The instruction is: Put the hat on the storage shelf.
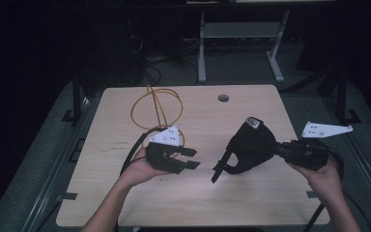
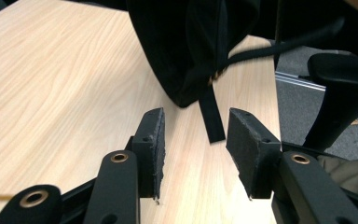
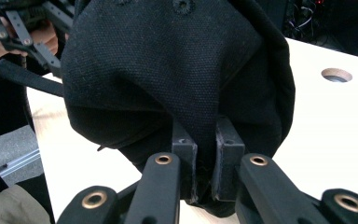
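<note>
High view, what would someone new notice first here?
Most striking is the black cap, lifted off the table right of centre and pinched by the right gripper. Its strap dangles toward the left gripper, whose jaws stand apart with nothing between them. An orange cable loop lies farther back on the wooden table.

The black cap is made of coarse woven fabric, with a small label on its crown and stitched eyelets visible in the right gripper view. It is held clear of the wooden table, right of centre, with the crown tilted up and away. A fold of its fabric is pinched. A black strap hangs from its lower edge.
</note>
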`<state>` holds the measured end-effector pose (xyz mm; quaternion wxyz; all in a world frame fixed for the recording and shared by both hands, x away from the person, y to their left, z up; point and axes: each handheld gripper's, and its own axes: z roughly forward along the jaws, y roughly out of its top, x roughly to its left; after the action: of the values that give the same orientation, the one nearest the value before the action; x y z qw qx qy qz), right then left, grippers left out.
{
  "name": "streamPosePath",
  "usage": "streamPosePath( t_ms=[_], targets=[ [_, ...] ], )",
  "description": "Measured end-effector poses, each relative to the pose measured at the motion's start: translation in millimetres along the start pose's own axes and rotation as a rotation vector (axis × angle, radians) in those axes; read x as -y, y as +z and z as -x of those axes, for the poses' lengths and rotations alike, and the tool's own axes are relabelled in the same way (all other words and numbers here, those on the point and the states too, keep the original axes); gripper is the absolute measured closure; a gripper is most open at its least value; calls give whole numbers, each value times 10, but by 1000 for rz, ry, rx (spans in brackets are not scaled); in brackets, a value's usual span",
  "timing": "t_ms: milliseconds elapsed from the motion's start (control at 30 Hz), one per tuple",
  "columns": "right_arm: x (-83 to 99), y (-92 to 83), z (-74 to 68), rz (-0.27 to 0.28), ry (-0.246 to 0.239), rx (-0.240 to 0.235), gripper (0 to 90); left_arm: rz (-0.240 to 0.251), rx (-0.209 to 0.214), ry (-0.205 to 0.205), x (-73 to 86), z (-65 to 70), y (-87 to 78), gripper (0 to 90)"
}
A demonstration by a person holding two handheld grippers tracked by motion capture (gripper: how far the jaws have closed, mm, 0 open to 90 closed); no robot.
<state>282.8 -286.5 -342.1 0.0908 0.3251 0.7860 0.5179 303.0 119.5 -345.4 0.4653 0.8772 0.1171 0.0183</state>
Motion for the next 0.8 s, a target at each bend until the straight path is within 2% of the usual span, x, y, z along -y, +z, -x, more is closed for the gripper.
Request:
streamPosePath(
  t_ms=[133, 333, 467, 700, 767, 800],
  targets=[
    [-52, 29, 9, -13, 2, -5, 815, -7, -11, -2, 92, 0, -10, 541],
    [-125, 37, 15, -23, 0, -7, 814, -24, -55, 21, 246, 45, -22, 492],
    [-199, 25, 11, -28, 3, -3, 814, -40, -69, 24, 352, 72, 4, 465],
    [-325, 35, 21, -33, -2, 3, 814, -52, -81, 25, 493, 66, 41, 439],
    [-375, 44, 21, -30, -5, -1, 814, -48, -80, 12, 537, 73, 54, 431],
    [-396, 52, 22, -31, -5, 0, 814, -62, -81, 9, 584, 66, 75, 427]
  ],
)
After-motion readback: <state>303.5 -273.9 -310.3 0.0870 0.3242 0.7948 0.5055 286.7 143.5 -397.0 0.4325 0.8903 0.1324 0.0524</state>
